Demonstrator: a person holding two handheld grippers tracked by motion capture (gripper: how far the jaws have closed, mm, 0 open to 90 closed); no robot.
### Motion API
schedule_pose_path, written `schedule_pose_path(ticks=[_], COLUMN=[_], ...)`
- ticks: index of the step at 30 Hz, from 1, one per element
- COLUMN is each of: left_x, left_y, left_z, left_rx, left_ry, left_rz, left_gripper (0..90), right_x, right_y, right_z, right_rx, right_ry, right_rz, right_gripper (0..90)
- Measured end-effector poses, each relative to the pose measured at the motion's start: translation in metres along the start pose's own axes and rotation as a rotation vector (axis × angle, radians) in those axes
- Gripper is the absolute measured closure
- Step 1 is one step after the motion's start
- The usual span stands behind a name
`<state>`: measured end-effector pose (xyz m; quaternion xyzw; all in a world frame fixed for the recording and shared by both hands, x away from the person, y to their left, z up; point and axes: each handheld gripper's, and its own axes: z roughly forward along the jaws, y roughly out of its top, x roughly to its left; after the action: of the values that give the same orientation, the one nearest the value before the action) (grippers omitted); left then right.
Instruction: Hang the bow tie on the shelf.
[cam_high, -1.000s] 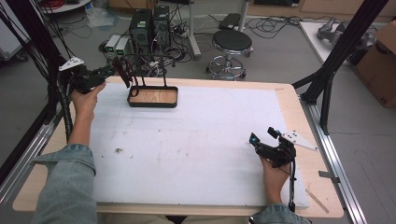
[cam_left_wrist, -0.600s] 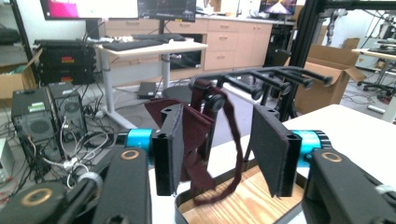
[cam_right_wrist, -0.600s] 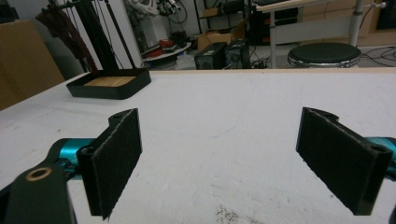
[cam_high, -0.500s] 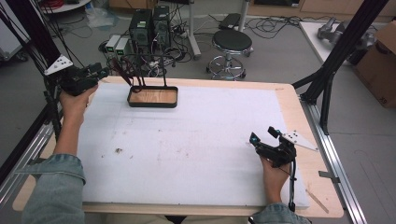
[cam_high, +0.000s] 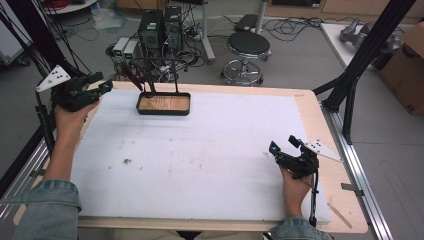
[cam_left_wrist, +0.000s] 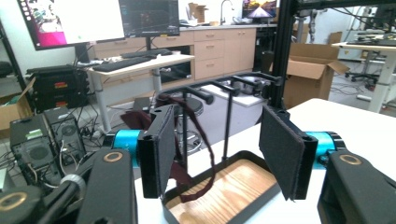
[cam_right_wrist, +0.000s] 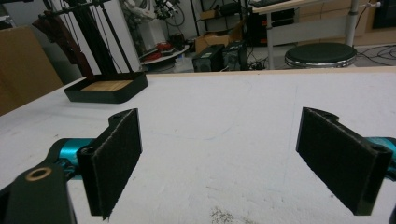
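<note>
1. No brand, label or legible writing is showing on the grippers or the rack; the monitors (cam_left_wrist: 74, 18) behind the left gripper are showing windows, but their text is too small to read.
2. The left gripper (cam_high: 102, 86) is hanging in the air over the table's far left corner, its jaws standing apart with nothing between them.
3. In the left gripper view, the left gripper (cam_left_wrist: 224, 158) is facing the rack (cam_left_wrist: 219, 116), which is standing close ahead.
4. The rack (cam_high: 162, 97) is sitting near the far left of the table: a black tray with a wooden floor and thin black posts carrying arms on top.
5. A dark red strap (cam_left_wrist: 191, 140) is hanging from one arm, its loop drooping into the tray.
6. The right gripper (cam_high: 285, 147) is resting low at the table's near right, released, its jaws spread wide and gripping nothing; the rack is sitting well apart from it.
7. The table (cam_high: 310, 105) is wearing a white sheet, lightly smudged, with a small speck of debris (cam_high: 127, 161) near the left side.
8. Beyond the table, a round stool (cam_high: 247, 47), computer towers (cam_high: 160, 27) and loose cables are lying on a grey floor.
9. A cardboard box (cam_high: 407, 70) is standing at the far right.
</note>
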<state>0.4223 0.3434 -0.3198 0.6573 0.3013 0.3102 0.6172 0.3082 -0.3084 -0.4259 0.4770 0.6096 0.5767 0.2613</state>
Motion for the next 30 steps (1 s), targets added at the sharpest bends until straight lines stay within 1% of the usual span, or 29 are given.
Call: schedule_pose_path(ticks=[3, 7, 9, 10, 13, 16, 17, 20, 22, 26, 28, 30], left_x=[-0.009, -0.021, -0.029, -0.031, -0.038, -0.044, -0.047, -0.053, -0.057, -0.065, -0.067, -0.069], left_y=[0.0, -0.001, -0.003, -0.003, -0.005, -0.007, -0.008, -0.012, -0.015, -0.024, -0.029, -0.035], left_z=[-0.006, -0.015, -0.02, -0.022, -0.028, -0.033, -0.035, -0.041, -0.045, -0.052, -0.055, -0.057], left_rx=[-0.002, -0.011, -0.007, -0.007, -0.005, -0.008, -0.006, -0.002, 0.001, 0.004, 0.014, 0.013], left_ry=[-0.001, -0.009, -0.006, -0.008, -0.012, -0.009, -0.005, 0.001, 0.003, 0.019, 0.029, 0.034], left_rz=[0.013, 0.031, 0.041, 0.045, 0.052, 0.046, 0.041, 0.042, 0.041, 0.044, 0.049, 0.039], left_gripper=[43.0, 41.2, 40.2, 39.7, 38.9, 37.6, 35.7, 33.2, 33.2, 30.7, 29.2, 29.1], right_x=[0.0, 0.0, 0.0, 0.0, 0.0, 0.0, 0.0, 0.0, 0.0, 0.0, 0.0, 0.0], right_y=[0.0, 0.0, 0.0, 0.0, 0.0, 0.0, 0.0, 0.0, 0.0, 0.0, 0.0, 0.0], right_z=[0.0, 0.0, 0.0, 0.0, 0.0, 0.0, 0.0, 0.0, 0.0, 0.0, 0.0, 0.0], right_rx=[0.005, 0.002, 0.0, 0.001, 0.002, 0.002, 0.002, 0.002, 0.003, 0.0, 0.001, 0.0], right_ry=[-0.006, -0.004, -0.005, -0.007, -0.008, -0.007, -0.006, -0.007, -0.007, -0.005, -0.005, -0.005], right_rz=[0.006, 0.0, -0.001, 0.005, 0.002, -0.003, -0.001, 0.002, 0.001, -0.001, 0.0, 0.0], right_gripper=[13.5, 13.5, 13.5, 13.5, 13.4, 13.5, 13.5, 13.5, 13.5, 13.5, 13.5, 13.5])
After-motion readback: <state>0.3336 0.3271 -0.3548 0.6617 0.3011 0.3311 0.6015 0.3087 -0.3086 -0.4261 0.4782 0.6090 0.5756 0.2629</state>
